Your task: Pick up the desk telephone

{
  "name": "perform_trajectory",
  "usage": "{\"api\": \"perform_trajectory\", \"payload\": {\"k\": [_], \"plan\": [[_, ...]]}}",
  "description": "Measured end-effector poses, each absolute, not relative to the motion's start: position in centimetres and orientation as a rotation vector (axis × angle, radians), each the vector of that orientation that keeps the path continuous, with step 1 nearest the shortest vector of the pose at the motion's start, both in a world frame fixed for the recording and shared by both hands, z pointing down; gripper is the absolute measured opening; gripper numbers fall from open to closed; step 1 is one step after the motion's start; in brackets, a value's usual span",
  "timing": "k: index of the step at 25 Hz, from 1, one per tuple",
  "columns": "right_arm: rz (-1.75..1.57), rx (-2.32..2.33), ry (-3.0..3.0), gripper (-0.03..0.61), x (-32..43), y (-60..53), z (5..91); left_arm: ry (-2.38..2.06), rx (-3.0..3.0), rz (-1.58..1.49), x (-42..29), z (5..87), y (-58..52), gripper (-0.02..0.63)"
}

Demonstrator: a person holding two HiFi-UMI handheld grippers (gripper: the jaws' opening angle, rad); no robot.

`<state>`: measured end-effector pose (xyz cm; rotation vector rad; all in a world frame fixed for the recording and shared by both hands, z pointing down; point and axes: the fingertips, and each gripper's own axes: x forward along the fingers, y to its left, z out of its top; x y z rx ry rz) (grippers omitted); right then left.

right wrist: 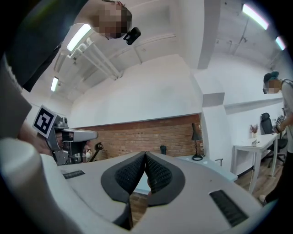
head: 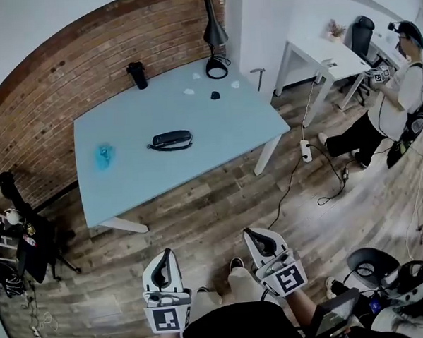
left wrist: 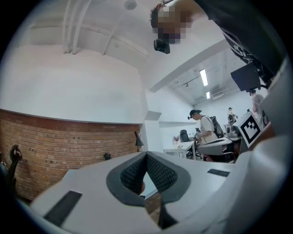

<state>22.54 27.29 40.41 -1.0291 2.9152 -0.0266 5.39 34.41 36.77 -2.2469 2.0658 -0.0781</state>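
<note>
A dark desk telephone (head: pixel 171 140) with a coiled cord lies near the middle of the pale blue table (head: pixel 217 150). My left gripper (head: pixel 164 255) is held low at the bottom of the head view, over the wooden floor, well short of the table. Its jaws are shut with nothing between them (left wrist: pixel 146 157). My right gripper (head: pixel 252 235) is beside it to the right, also shut and empty (right wrist: pixel 145 156). Both point level toward the table and the brick wall. The telephone is hidden behind the jaws in both gripper views.
On the table are a black desk lamp (head: pixel 214 36), a dark cup (head: pixel 137 75), a blue object (head: pixel 103 155) and small bits (head: pixel 215 95). A white desk (head: pixel 326 56) and a person (head: pixel 392 106) are at the right. Cables and a power strip (head: pixel 305 150) lie on the floor.
</note>
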Motion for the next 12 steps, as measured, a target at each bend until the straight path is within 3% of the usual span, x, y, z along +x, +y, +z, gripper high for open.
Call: {"api": "perform_trajectory", "payload": {"k": [12], "plan": [[-0.130, -1.041, 2.923, 0.002, 21.1, 21.2, 43.4, 2.030, -2.287, -0.219, 4.7, 40.9, 29.6, 0.005]]}}
